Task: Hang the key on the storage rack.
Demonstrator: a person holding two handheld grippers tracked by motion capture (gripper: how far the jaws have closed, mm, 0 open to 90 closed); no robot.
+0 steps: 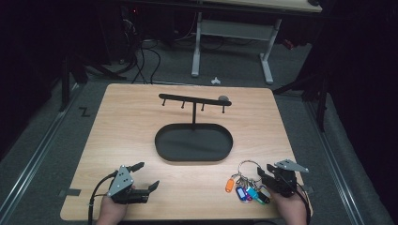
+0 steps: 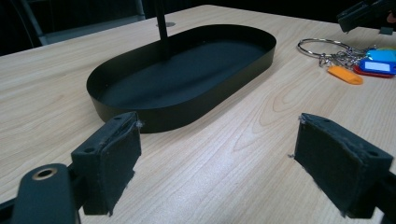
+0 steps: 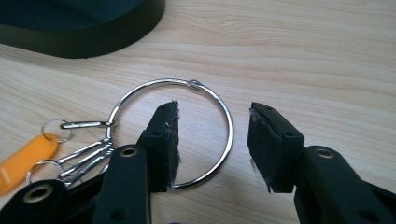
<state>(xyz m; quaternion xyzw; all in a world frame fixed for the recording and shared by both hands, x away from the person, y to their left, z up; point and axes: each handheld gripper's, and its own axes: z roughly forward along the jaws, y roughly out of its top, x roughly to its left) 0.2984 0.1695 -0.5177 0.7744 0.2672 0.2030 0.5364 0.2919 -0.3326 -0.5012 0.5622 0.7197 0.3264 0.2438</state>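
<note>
A large metal key ring [image 1: 248, 164] [image 3: 159, 83] with several coloured tags [image 1: 245, 190] lies on the wooden table at the front right. My right gripper [image 1: 264, 172] [image 3: 212, 144] is open over it. One jaw stands inside the ring and the other outside, so the wire's right side runs between the pads untouched. My left gripper [image 1: 146, 176] [image 2: 215, 158] is open and empty low over the table at the front left, facing the black oval tray [image 1: 162, 140] [image 2: 187, 112]. The left gripper view has the ring [image 2: 322, 43] and the orange tag [image 2: 345, 74] at the upper right.
A black stand rises from the tray on a thin post [image 1: 194, 115], carrying a crossbar with several hooks [image 1: 193, 99]. The tray's wall [image 3: 84, 44] lies just beyond the ring. Bare wood [image 1: 187, 187] stretches between the two grippers. A desk frame [image 1: 232, 42] stands on the floor behind.
</note>
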